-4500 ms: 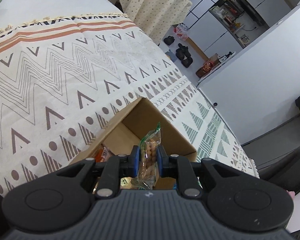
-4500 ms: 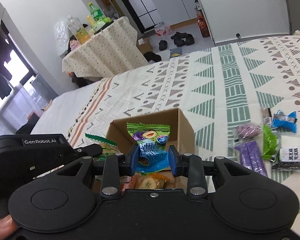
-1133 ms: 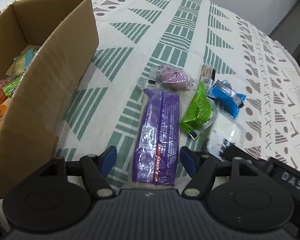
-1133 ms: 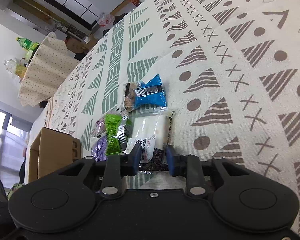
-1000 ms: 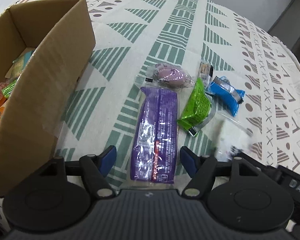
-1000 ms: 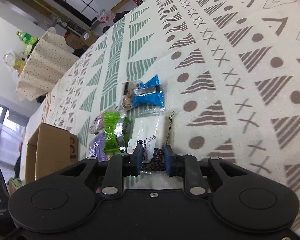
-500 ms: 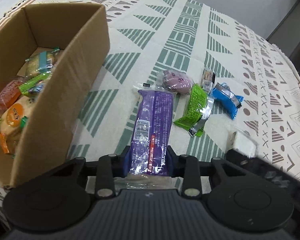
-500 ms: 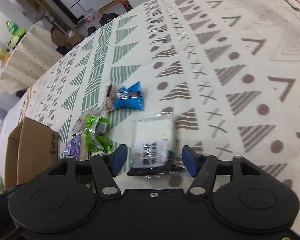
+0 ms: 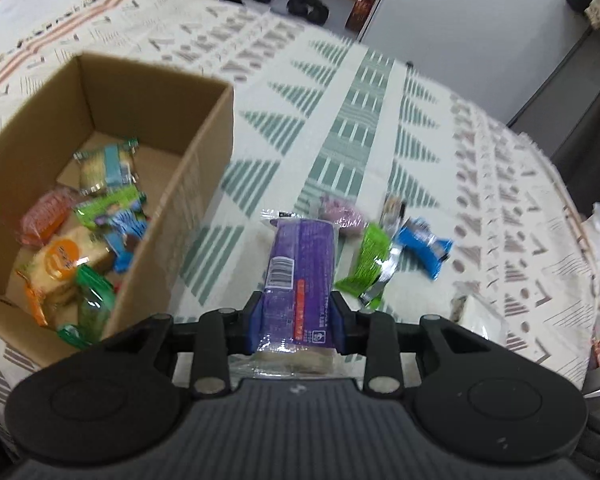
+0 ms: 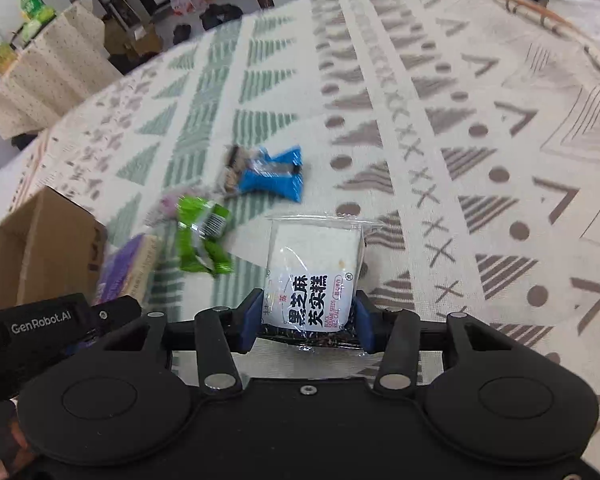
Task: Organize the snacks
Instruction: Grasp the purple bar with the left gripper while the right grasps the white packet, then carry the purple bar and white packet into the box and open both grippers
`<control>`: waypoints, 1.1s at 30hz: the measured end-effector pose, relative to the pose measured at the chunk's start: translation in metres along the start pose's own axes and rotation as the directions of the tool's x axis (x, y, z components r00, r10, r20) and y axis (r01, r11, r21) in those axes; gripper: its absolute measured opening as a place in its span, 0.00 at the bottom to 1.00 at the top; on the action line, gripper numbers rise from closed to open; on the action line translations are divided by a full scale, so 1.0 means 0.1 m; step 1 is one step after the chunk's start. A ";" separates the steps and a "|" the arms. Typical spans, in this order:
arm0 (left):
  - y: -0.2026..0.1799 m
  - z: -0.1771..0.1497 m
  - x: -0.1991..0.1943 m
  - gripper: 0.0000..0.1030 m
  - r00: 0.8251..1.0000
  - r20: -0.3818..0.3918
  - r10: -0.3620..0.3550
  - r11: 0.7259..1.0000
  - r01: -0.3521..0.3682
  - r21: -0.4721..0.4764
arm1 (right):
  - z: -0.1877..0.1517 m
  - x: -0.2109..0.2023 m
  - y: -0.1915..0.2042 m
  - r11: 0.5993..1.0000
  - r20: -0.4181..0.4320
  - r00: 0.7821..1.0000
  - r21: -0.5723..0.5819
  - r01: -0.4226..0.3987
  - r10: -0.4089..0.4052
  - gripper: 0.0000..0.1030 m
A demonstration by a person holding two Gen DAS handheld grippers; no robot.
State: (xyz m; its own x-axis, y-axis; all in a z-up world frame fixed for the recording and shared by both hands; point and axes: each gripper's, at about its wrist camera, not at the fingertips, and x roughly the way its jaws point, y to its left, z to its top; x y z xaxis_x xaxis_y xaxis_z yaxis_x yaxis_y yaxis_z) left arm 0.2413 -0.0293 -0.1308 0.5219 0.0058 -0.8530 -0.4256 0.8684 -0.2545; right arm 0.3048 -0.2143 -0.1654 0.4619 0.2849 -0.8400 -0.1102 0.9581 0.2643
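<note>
My left gripper (image 9: 296,322) is shut on a long purple snack pack (image 9: 300,276) and holds it above the patterned cloth, right of the open cardboard box (image 9: 204,148), which holds several wrapped snacks. My right gripper (image 10: 306,322) is shut on a white black-sesame cake pack (image 10: 314,268), lifted a little off the cloth. A green snack (image 9: 366,264), a blue snack (image 9: 422,246) and a pink one (image 9: 342,212) lie on the cloth beyond. The right wrist view shows the green (image 10: 204,236) and blue (image 10: 274,174) snacks, the purple pack (image 10: 126,268) and the box (image 10: 40,248) at left.
The patterned cloth (image 10: 480,160) covers a bed-like surface that drops off at the far right. A side table with bottles (image 10: 32,60) and shoes on the floor lie far behind. The left gripper's body (image 10: 52,320) is at the right view's lower left.
My right gripper opened, then closed on the sesame cake pack and raised it. My left gripper closed on the purple pack and lifted it; the box has come more into view.
</note>
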 end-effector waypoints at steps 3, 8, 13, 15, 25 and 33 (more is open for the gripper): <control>0.04 0.04 -0.18 0.31 0.999 0.036 -0.038 0.999 0.038 -0.001 | -0.02 -0.14 0.08 1.000 0.030 0.999 0.003 -0.024 0.024 0.44; 0.15 0.09 -0.38 0.31 0.994 0.077 -0.078 0.997 0.080 -0.014 | -0.07 -0.30 0.25 0.999 0.069 0.996 0.009 -0.051 0.050 0.44; 0.35 0.20 -0.58 0.31 0.985 0.128 -0.112 0.991 0.120 -0.052 | -0.10 -0.45 0.42 0.996 0.097 0.992 0.025 -0.088 0.085 0.44; 0.46 0.25 -0.66 0.31 0.980 0.148 -0.130 0.987 0.142 -0.077 | -0.11 -0.51 0.50 0.995 0.108 0.989 0.024 -0.100 0.097 0.44; 0.98 0.45 -0.92 0.31 0.964 0.209 -0.164 0.962 0.204 -0.183 | -0.10 -0.76 0.91 0.990 0.177 0.975 0.014 -0.137 0.132 0.44; 1.41 0.64 -0.96 0.31 0.965 0.231 -0.120 0.940 0.185 -0.286 | -0.06 -0.73 1.24 0.989 0.191 0.971 -0.007 -0.147 0.146 0.44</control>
State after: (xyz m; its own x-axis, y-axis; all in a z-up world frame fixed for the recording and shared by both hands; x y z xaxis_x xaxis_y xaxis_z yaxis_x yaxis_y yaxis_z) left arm 0.1788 0.1241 -0.0551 0.7260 0.0163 -0.6875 -0.5151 0.6753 -0.5279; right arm 0.2522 -0.1157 -0.0744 0.6003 0.4108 -0.6862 -0.1833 0.9059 0.3819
